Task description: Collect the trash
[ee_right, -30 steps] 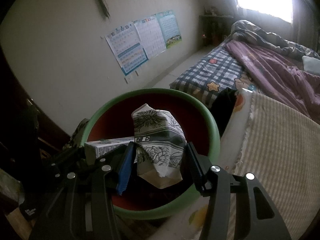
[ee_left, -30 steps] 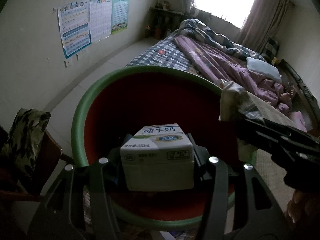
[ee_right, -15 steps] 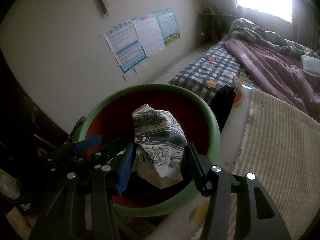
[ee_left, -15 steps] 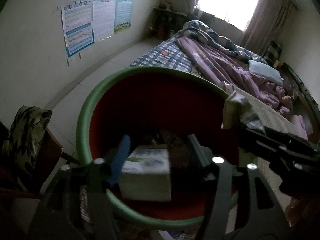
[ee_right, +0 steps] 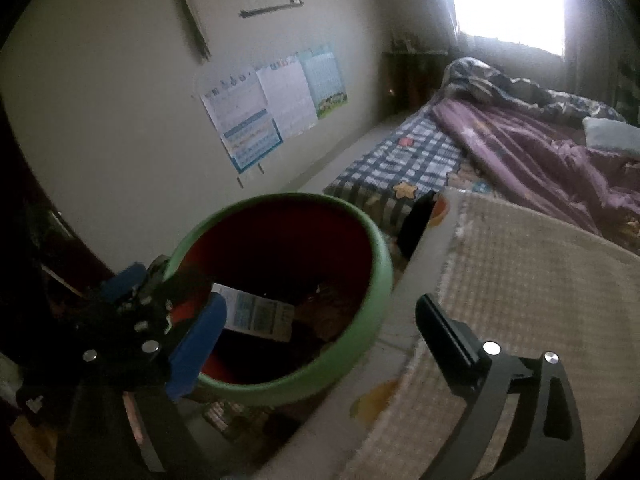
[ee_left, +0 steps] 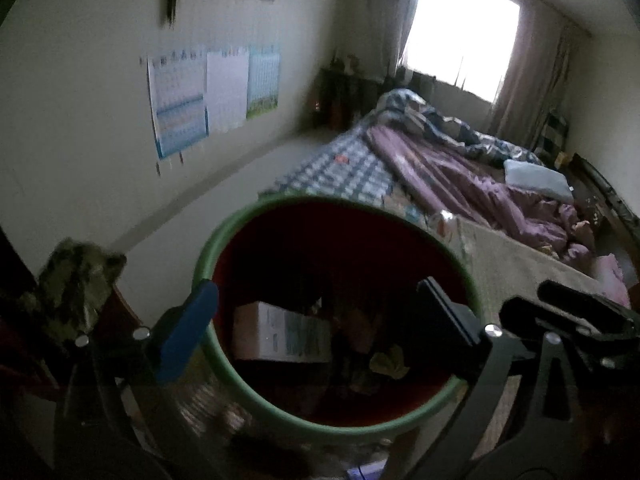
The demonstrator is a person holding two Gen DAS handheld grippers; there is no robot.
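**Both drops done, trash below the fingers**

Left gripper (ee_left: 320, 320) and right gripper (ee_right: 316, 320) fingers were opening wide, nothing between them; milk carton (ee_left: 280, 336) lay flat inside the green-rimmed bin (ee_left: 248, 220), below and ahead of left fingers, long axis crosswise; crumpled wrapper (ee_left: 386, 362) beside it; bed (ee_right: 520, 152) beyond, dim room.
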